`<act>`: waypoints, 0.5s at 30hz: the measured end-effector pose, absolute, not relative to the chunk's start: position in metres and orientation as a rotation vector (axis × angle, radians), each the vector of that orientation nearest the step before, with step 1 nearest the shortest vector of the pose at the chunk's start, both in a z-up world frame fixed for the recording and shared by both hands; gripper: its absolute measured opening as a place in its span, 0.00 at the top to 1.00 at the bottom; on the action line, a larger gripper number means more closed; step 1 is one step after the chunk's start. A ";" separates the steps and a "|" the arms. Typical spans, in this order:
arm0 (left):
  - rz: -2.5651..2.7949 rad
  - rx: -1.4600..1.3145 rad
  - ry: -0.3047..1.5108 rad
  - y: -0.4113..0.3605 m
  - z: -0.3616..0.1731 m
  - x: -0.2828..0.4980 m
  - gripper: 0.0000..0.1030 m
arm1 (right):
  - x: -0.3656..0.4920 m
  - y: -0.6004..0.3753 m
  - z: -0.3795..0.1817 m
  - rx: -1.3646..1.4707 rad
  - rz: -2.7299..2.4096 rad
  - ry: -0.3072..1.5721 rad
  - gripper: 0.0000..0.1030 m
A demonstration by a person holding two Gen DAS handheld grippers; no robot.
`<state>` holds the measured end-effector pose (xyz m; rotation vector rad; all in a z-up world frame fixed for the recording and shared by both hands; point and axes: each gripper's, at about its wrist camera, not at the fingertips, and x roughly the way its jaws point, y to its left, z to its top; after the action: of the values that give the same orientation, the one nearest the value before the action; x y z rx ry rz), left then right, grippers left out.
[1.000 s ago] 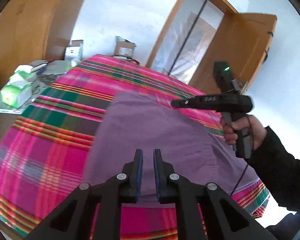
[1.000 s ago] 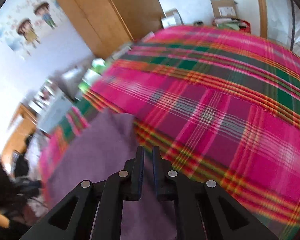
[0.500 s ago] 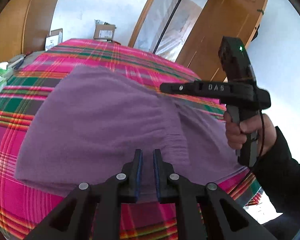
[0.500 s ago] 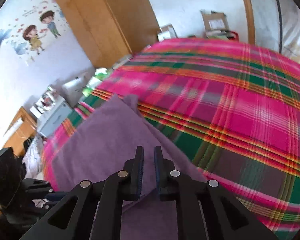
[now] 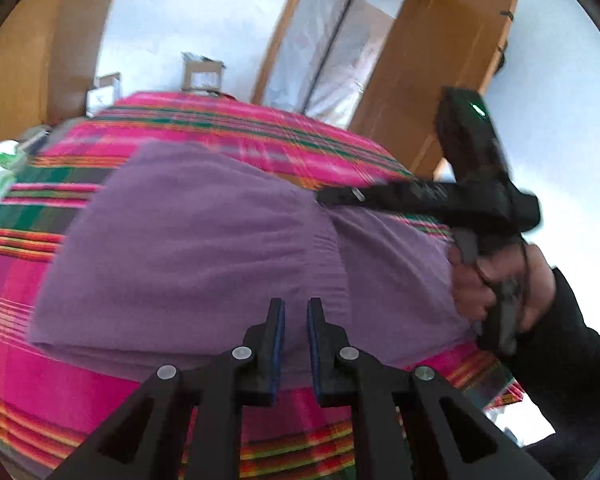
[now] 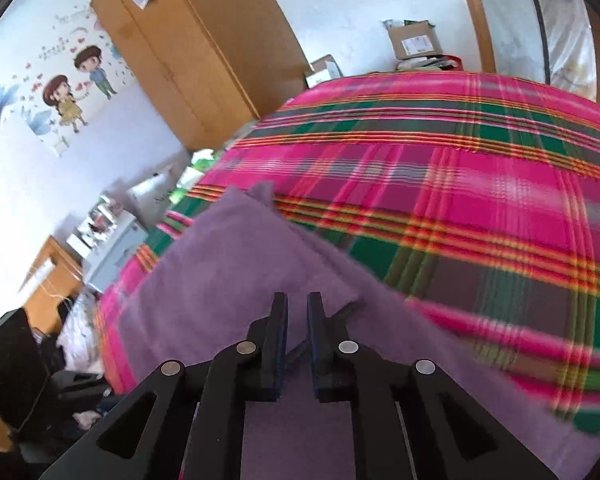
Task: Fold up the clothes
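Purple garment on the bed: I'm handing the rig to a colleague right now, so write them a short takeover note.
Left gripper: jaws nearly closed with a narrow gap, nothing visibly between them, hovering at the near edge of the purple garment.
Right gripper: jaws equally narrow, over the garment; a grip cannot be confirmed.
The garment lies on the plaid bedcover, with one layer already lying over another.
Done: apparently a first fold.
Left: probably the remaining folds and smoothing.

Bright daylight, seemingly from the glazed doorway (image 5: 332, 52), strong fisheye edge curvature, motion blur across bedspread (image 6: 480, 216)
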<state>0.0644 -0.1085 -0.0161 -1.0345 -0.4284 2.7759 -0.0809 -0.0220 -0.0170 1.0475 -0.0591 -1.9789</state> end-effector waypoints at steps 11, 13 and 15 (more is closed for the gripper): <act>2.821 -1.119 -0.506 -0.136 -0.035 0.074 0.90 | -0.046 -0.042 -0.030 1.025 -1.915 0.073 0.89; 2.820 -1.117 -0.511 -0.139 -0.032 0.071 0.90 | -0.048 -0.041 -0.025 1.029 -1.915 0.081 0.90; 2.855 -1.092 -0.488 -0.143 -0.025 0.071 0.90 | -0.051 -0.042 -0.018 1.016 -1.930 0.065 0.90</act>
<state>0.0711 -0.1427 -0.0249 -1.0920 -0.4881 2.8553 -0.0515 -0.0419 -0.0176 1.0155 0.0646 -1.9303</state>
